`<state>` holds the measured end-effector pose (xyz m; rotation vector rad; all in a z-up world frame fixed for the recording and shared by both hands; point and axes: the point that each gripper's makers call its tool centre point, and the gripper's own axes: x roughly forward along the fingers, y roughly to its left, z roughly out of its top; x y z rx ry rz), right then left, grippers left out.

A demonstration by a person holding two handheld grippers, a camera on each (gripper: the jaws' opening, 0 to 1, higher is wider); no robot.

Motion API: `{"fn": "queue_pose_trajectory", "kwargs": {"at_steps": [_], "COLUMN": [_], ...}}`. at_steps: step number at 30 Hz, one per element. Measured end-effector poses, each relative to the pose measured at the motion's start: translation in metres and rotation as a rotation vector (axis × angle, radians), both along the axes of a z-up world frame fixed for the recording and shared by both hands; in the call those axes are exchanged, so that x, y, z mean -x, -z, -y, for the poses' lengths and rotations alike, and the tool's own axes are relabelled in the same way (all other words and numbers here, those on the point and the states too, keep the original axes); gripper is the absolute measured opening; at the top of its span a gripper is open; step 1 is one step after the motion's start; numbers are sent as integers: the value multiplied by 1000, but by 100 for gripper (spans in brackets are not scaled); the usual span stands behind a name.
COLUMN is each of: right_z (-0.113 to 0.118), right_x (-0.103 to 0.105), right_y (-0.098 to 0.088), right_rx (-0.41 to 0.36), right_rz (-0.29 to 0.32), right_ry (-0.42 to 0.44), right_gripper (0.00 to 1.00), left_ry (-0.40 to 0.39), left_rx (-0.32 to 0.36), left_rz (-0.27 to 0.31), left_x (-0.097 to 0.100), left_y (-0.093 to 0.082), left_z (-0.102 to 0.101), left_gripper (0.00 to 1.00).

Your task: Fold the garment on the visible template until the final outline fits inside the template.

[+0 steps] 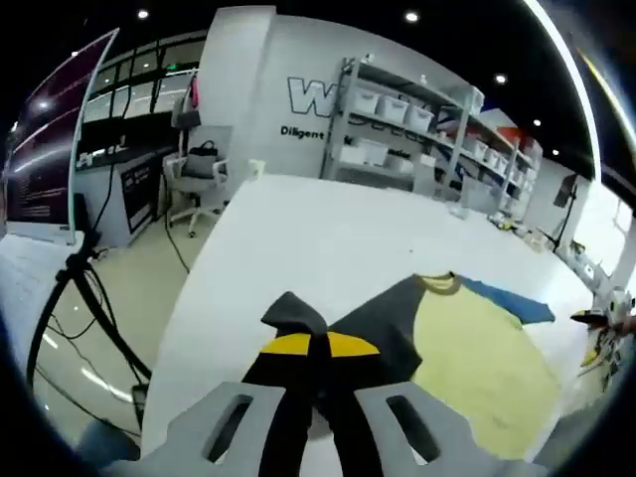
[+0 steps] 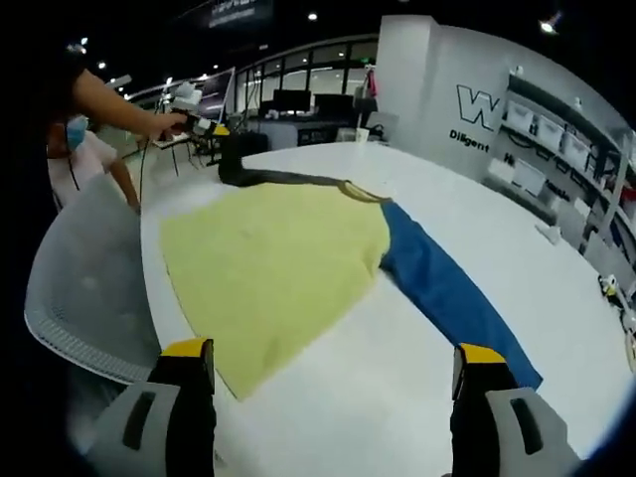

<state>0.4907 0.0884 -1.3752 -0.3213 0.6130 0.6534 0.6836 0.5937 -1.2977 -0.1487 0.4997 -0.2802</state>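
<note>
Garment: yellow body, blue + dark grey sleeves; white table; jaws black w/ yellow tips.

The left gripper pinches the dark grey sleeve of a yellow shirt lying on the white table; shelves stand far behind.

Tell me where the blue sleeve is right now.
In the right gripper view the blue sleeve lies flat on the white table, running from the yellow body toward the right gripper, whose jaws stand open.
</note>
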Motion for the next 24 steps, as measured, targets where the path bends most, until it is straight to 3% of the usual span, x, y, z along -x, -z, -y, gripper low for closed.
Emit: {"fn": "queue_pose_trajectory", "kwargs": {"at_steps": [4, 7, 24], "right_z": [-2, 0, 19], "right_x": [0, -1, 3], "right_y": [-2, -3, -2], "right_rx": [-9, -6, -34], "right_rz": [7, 11, 21], "right_ry": [-9, -8, 34], "right_gripper": [99, 99, 99], "left_ry": [29, 84, 211], "left_rx": [23, 30, 9], "left_rz": [27, 88, 215], "left_x": [-11, -19, -62], "left_y": [-18, -40, -110], "left_z": [19, 39, 111], "left_gripper": [1, 1, 1]}}
